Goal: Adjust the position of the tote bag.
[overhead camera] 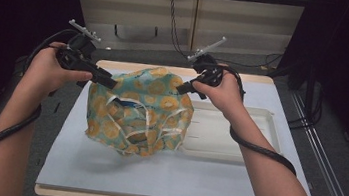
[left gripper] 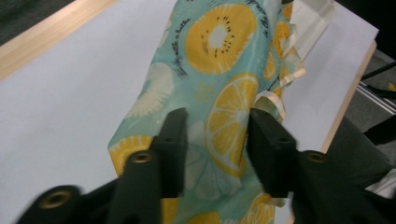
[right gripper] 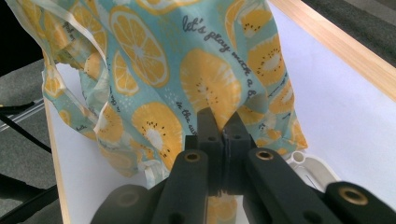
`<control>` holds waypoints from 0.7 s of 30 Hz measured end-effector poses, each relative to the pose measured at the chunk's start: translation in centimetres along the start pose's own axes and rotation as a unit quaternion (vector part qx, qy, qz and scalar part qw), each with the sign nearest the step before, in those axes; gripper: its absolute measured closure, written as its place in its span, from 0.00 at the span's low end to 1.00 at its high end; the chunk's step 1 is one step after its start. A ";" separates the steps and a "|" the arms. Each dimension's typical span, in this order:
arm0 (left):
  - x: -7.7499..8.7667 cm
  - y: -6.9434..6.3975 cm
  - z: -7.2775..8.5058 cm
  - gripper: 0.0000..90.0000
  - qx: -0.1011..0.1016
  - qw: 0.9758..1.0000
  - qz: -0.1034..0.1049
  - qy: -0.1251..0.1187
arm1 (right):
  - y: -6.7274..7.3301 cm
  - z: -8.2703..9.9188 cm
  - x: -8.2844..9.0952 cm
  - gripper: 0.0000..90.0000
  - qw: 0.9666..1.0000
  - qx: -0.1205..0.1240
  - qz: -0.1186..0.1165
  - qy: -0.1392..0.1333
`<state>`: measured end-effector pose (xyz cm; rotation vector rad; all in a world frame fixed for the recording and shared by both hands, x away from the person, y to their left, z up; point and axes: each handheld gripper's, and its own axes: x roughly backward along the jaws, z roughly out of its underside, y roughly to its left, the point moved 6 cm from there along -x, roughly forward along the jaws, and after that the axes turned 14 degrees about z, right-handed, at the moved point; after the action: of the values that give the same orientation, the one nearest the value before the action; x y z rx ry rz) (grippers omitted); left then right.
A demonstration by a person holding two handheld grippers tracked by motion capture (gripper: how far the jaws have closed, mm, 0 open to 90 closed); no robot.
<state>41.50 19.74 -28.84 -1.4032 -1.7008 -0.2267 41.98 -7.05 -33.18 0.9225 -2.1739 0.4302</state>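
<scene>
The right claw is pinching a fold of the fruit-print bag, its jaws closed tight on the cloth. The left claw is standing half open, a fold of the bag lying between its jaws, though whether they are pressing it is unclear. The bag is hanging between both claws above the white surface, with the white tray lying just beside the bag
</scene>
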 end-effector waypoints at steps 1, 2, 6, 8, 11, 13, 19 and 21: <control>0.0 0.0 0.1 0.72 0.002 1.000 0.003 0.004 | 0.0 0.0 0.0 0.98 1.000 -0.002 0.000 0.000; -0.1 0.0 0.0 0.79 0.004 1.000 0.004 0.002 | 0.0 0.0 0.0 0.98 1.000 0.000 0.000 0.000; 0.7 -0.4 -0.7 0.97 0.006 1.000 0.002 -0.020 | 0.0 -0.1 0.0 0.98 1.000 -0.001 -0.002 -0.006; 1.2 -0.6 -1.1 1.00 0.012 0.999 0.003 -0.031 | 0.0 -0.2 0.1 0.97 1.000 0.001 -0.001 -0.009; 1.7 -0.6 -1.6 1.00 0.010 0.999 -0.007 -0.033 | -0.1 -0.3 0.3 0.97 1.000 -0.005 -0.004 -0.011; 2.0 -0.6 -1.9 1.00 0.006 0.999 -0.014 -0.030 | -0.1 -0.5 0.5 0.98 1.000 -0.007 -0.003 -0.013; 3.0 0.1 -2.9 1.00 0.009 0.998 -0.032 -0.047 | -0.4 -1.3 1.2 0.98 0.999 -0.013 -0.010 -0.028; 3.2 0.7 -3.1 1.00 0.006 0.998 -0.040 -0.046 | -0.4 -1.7 1.4 0.98 0.999 -0.015 -0.009 -0.030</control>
<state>43.80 20.22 -25.03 -1.3559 -1.8333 -0.1977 42.47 -7.04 -31.00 0.9490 -2.2185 0.3648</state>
